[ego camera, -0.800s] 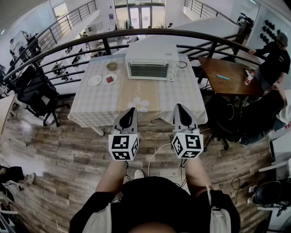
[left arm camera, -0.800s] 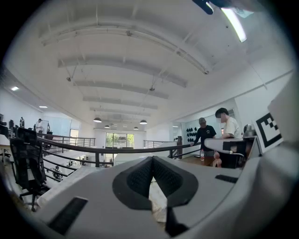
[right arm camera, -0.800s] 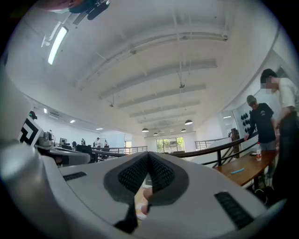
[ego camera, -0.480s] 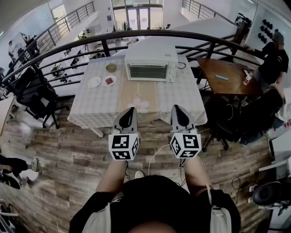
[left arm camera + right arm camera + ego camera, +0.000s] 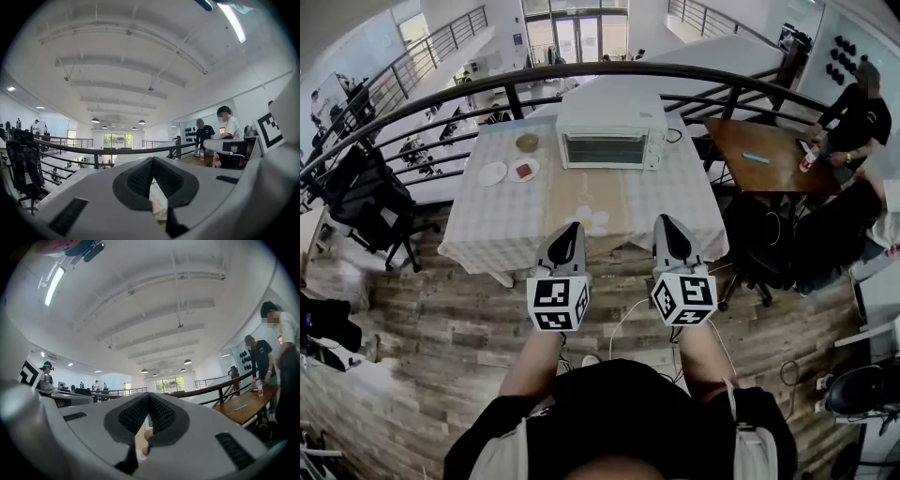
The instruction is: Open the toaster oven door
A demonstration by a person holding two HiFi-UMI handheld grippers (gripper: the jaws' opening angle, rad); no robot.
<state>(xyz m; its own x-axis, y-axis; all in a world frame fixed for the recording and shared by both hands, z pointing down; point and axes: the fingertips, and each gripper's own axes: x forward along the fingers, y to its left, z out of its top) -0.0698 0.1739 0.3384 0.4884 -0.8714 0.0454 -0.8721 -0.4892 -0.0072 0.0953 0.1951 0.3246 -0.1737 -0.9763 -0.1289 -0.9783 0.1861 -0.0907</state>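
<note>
Bystander (image 5: 853, 117) shifted; toaster oven (image 5: 612, 136) well beyond left gripper (image 5: 574, 228) and right gripper (image 5: 662, 221).

in the head view the oven (image 5: 612, 134) is too small to show its handle or what lies behind the glass. what sits on the plate (image 5: 526, 169) and in the bowl (image 5: 528, 142) cannot be named. the left gripper (image 5: 151, 161) and right gripper (image 5: 147, 397) each block the oven and nearly all the desk (image 5: 502, 220) in their own views.

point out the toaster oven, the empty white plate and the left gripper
toaster oven (image 5: 606, 148): head view, on its glass door
empty white plate (image 5: 493, 173): head view, plate's bare centre
left gripper (image 5: 573, 227): head view, at its closed jaw tips
</note>
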